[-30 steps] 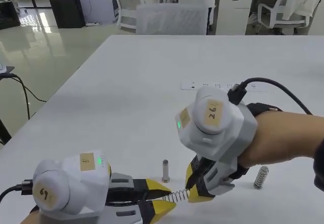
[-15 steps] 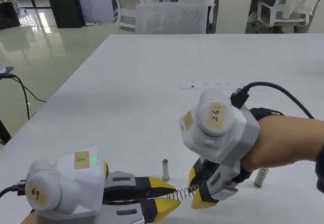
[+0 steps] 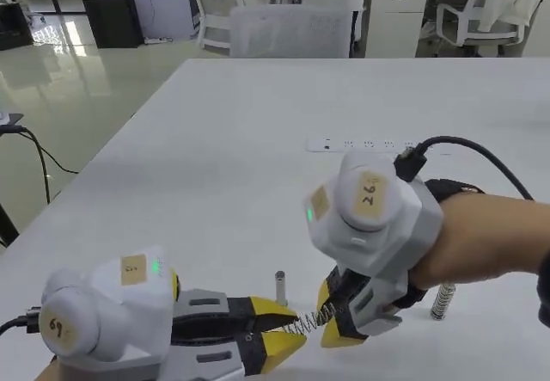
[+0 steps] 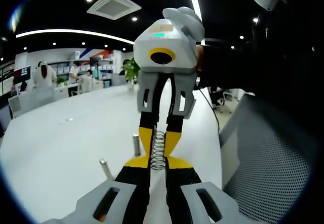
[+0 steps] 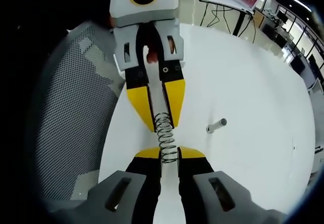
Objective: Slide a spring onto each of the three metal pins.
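A steel spring (image 3: 311, 319) hangs just above the table between my two grippers, which meet tip to tip. My left gripper (image 3: 288, 331) comes in from the lower left and is shut on one end. My right gripper (image 3: 331, 316) is shut on the other end. In the right gripper view the spring (image 5: 166, 139) runs from my own yellow tips (image 5: 169, 154) up into the left gripper's fingers (image 5: 144, 102). A bare metal pin (image 3: 280, 285) stands upright just behind the spring. Whether a pin sits inside the held spring is hidden.
A second spring (image 3: 443, 301) stands upright on the white table (image 3: 215, 166) beyond the right hand. A white power strip (image 3: 369, 146) lies further back. Office chairs and seated people are past the table's far edge.
Both grippers stay closed on the spring. The spring's right end has risen a little, so it now slopes up toward the right gripper.
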{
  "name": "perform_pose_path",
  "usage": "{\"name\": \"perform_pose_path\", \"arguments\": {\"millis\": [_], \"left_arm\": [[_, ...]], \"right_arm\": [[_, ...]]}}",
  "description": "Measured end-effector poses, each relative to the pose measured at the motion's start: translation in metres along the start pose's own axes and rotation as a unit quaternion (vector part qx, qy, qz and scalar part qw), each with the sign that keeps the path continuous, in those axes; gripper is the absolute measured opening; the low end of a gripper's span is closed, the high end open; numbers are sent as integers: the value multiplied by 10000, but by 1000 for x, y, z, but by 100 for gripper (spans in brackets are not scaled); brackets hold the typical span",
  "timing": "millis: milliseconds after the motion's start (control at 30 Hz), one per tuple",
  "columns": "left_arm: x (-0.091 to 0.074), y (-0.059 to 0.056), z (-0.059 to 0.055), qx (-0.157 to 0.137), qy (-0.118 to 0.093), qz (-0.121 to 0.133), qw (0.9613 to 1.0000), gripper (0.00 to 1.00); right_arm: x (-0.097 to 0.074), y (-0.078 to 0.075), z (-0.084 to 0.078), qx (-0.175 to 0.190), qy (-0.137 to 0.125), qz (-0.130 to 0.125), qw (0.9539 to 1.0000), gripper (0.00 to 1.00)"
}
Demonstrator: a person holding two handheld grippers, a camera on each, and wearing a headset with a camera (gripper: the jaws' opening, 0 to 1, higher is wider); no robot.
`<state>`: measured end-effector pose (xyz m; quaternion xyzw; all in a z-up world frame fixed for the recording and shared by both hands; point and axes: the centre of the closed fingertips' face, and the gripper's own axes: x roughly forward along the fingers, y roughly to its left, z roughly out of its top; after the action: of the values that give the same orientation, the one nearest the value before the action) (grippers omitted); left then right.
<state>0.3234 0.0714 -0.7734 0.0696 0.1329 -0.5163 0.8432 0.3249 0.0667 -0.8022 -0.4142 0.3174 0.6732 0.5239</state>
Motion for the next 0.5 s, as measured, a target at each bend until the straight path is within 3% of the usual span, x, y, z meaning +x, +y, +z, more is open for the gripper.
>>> {"name": "perform_pose_path", "arguments": {"millis": [133,333,433,500], "left_arm": [[0,-1,-2,32,46,-9,10000,3],[1,-2,-1,38,45,-26,10000,3],[1,-2,-4,64,117,-38,9999,3],[1,-5,-3,60,83,-102,9999,3]], "right_arm": [[-6,2,10,56,-225,53,9997,9],[-9,6,19,-20,-309,48,9995,7],[-13,5,25,-75,-345,11,9994,0],[-15,2,28,-49,-404,-36,9992,2]]}}
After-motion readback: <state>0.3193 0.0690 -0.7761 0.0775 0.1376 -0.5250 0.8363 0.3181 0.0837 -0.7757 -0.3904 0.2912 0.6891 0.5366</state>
